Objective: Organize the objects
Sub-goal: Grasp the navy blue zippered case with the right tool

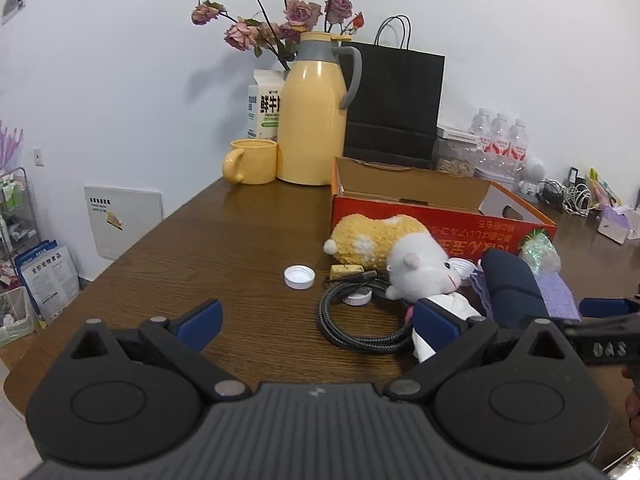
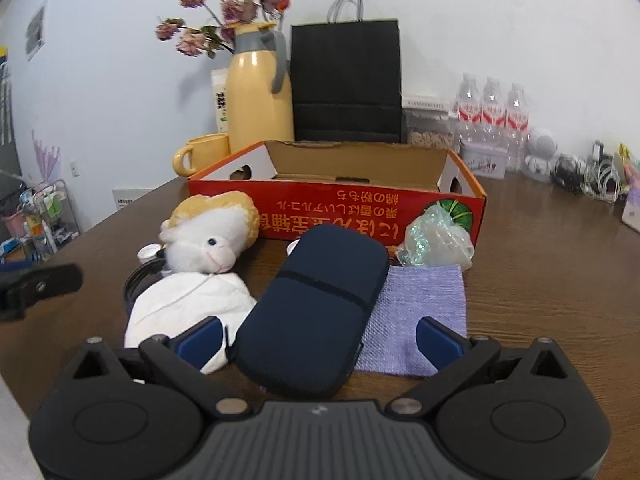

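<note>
An open red cardboard box (image 2: 336, 210) (image 1: 440, 224) stands on the brown table, nothing visible inside it. In front of it lie a yellow-and-white plush toy (image 2: 204, 240) (image 1: 400, 252), a white cloth (image 2: 188, 308), a dark blue case (image 2: 316, 312) (image 1: 512, 288), a purple cloth (image 2: 424, 312) and a crinkled clear bag (image 2: 436, 240). A coiled black cable (image 1: 352, 320) and a white bottle cap (image 1: 299, 277) lie left of the toy. My right gripper (image 2: 318, 340) is open, its fingers straddling the near end of the case. My left gripper (image 1: 316, 324) is open above the cable's near side.
At the back stand a yellow thermos jug (image 1: 312, 116), a yellow mug (image 1: 252, 160), a milk carton (image 1: 264, 104), dried roses, a black paper bag (image 2: 346, 80) and water bottles (image 2: 492, 116). Cables and small items crowd the far right. The table's left edge drops to a shelf rack (image 1: 12, 208).
</note>
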Motion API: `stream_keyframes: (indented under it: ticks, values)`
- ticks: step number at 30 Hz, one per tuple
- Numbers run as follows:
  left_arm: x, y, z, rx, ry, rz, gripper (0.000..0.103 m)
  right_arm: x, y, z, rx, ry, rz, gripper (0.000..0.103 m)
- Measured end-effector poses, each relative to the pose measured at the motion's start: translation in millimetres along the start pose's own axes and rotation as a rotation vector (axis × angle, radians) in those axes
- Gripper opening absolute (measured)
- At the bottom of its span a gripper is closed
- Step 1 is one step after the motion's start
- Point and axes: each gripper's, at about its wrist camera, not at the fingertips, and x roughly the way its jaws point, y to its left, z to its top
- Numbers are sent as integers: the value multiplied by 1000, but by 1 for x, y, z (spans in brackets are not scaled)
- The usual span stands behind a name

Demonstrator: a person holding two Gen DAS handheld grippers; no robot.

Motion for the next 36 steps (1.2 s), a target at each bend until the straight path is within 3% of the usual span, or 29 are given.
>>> stream_keyframes:
  ticks: [14,19,28,36]
  values:
    - [9,5,-3,-14,33,1,103,56,8,20,41,60,-84,103]
    - [12,6,-5,-19,42,-9,103,64,9,19,51,72,-106,90]
    - [11,6,-6,-25,44,-16,103,57,5,16,55,46,-53,70]
    - [10,4,-5,-17,44,-21,103,44,4,15,42,8,-43,64]
